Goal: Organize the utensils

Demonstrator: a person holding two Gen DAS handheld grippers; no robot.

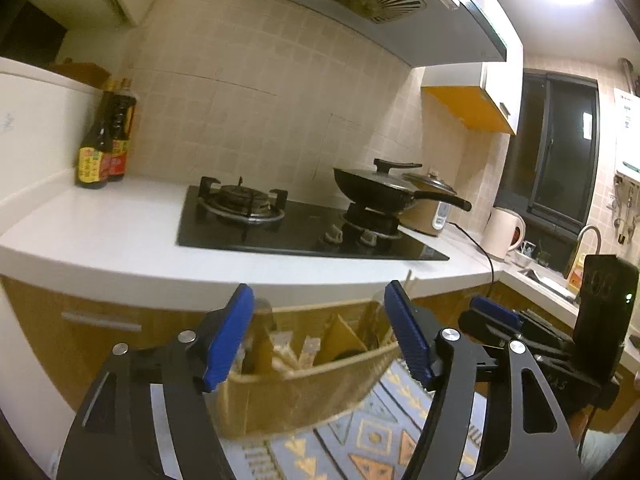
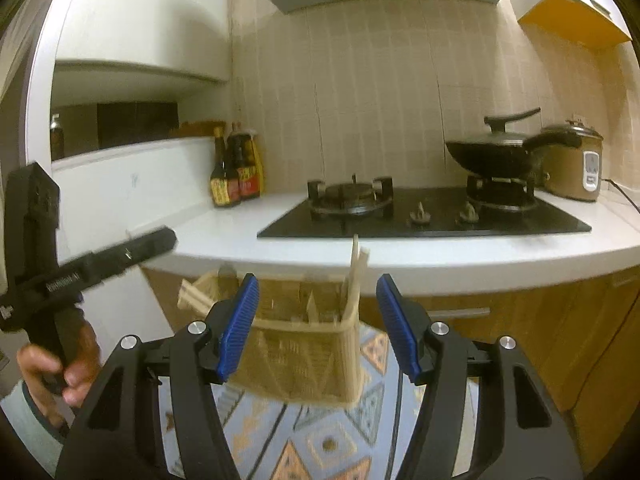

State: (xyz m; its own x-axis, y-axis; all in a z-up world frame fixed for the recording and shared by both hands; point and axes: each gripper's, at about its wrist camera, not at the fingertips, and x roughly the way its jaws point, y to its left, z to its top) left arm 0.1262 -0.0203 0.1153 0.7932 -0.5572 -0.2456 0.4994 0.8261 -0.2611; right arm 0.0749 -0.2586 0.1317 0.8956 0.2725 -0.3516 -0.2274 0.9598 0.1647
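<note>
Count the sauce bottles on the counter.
2, maybe more. A dark bottle stands in front near the white wall; a red-labelled bottle stands touching it behind. The right wrist view hints at another hidden behind.

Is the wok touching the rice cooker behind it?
Cannot tell. In both wrist views the wok overlaps the rice cooker, its handle crossing in front of the cooker's body, so neither view shows a gap or contact plainly.

Two sauce bottles stood on the counter (a third may have hidden behind them). The hob had two burners and two knobs. There was one wok, one rice cooker, one kettle and one woven basket.
</note>
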